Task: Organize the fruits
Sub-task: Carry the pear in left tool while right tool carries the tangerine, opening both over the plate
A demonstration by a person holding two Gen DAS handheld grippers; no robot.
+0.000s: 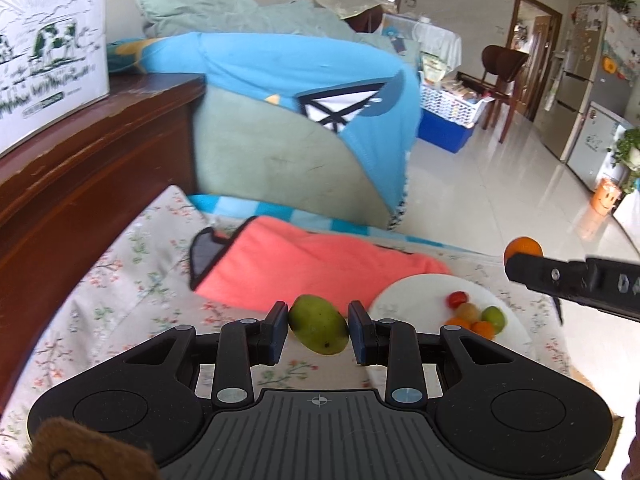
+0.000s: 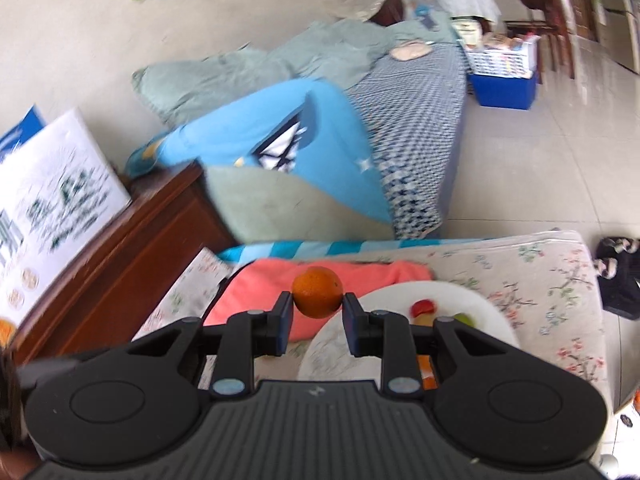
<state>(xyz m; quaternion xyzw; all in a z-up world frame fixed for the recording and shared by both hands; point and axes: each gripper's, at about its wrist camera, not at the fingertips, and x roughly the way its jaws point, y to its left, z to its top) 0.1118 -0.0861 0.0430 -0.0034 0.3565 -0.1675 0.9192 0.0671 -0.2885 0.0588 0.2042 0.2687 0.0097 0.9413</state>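
While your left gripper [image 1: 318,330] pinches a green mango [image 1: 319,330] above the floral cloth [image 1: 120,280], your right gripper [image 2: 317,314] clamps an orange [image 2: 317,291] near the white plate [image 2: 384,300]; the box's [image 1: 48,52] print seems too blurred to read.

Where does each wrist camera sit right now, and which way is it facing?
Left wrist: behind the left gripper, facing the sofa and the white round plate; it holds a green mango, right gripper at the edge.
Right wrist: behind the right gripper, above the plate, holding a round orange.
Shared: plate, coral-pink cushion, orange.
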